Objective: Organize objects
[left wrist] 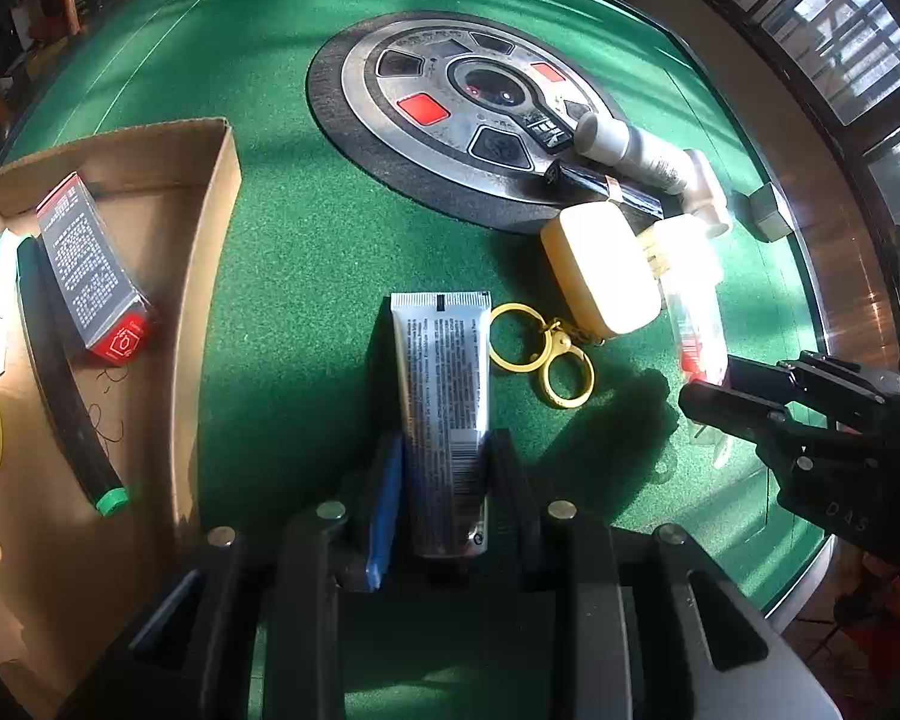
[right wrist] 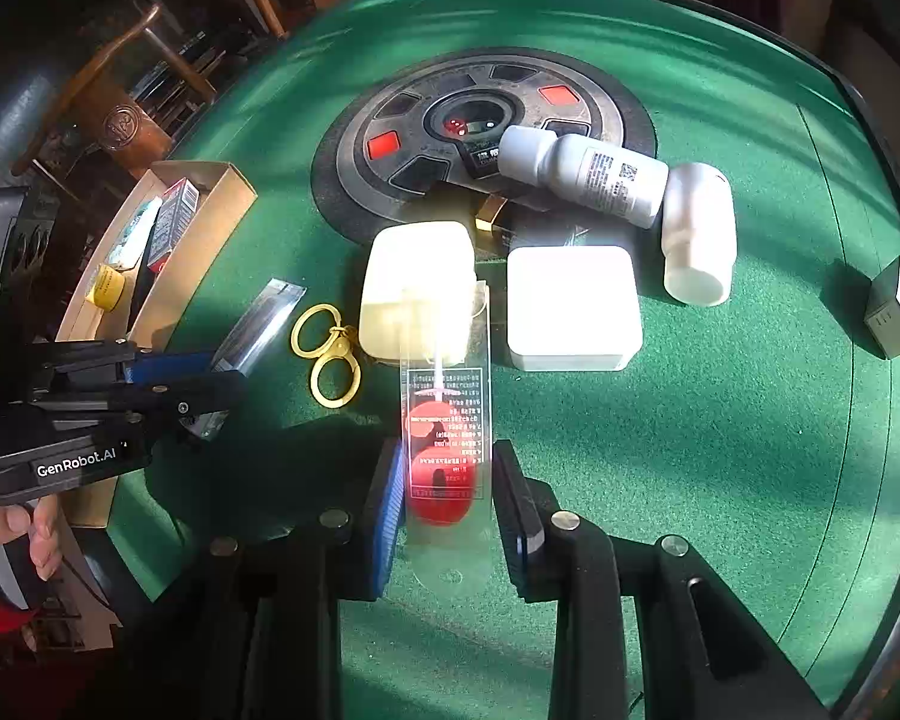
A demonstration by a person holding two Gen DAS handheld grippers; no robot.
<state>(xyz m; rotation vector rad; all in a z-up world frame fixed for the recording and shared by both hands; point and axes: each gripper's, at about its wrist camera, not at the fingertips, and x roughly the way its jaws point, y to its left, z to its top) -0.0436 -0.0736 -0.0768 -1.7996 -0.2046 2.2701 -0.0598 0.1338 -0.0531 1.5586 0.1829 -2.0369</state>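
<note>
On the green table [left wrist: 282, 276], each gripper clamps something: left [left wrist: 445, 474] a silver tube [left wrist: 444, 396], right [right wrist: 450, 498] a clear packet [right wrist: 447, 414].

You are working in what looks like a home game room — the bench [right wrist: 720, 450] is a green-felt mahjong table with a round metal control dial [left wrist: 450, 114] set in its middle, red buttons and dice under a clear dome. Around it stand carved wooden chairs [right wrist: 120, 102], dark against the floor. To your right, tall framed windows [left wrist: 840, 30] let hard sunlight fall across the felt. A cardboard box [left wrist: 150, 240] of small toiletries sits on the bench — household clutter, not shop stock.
</note>
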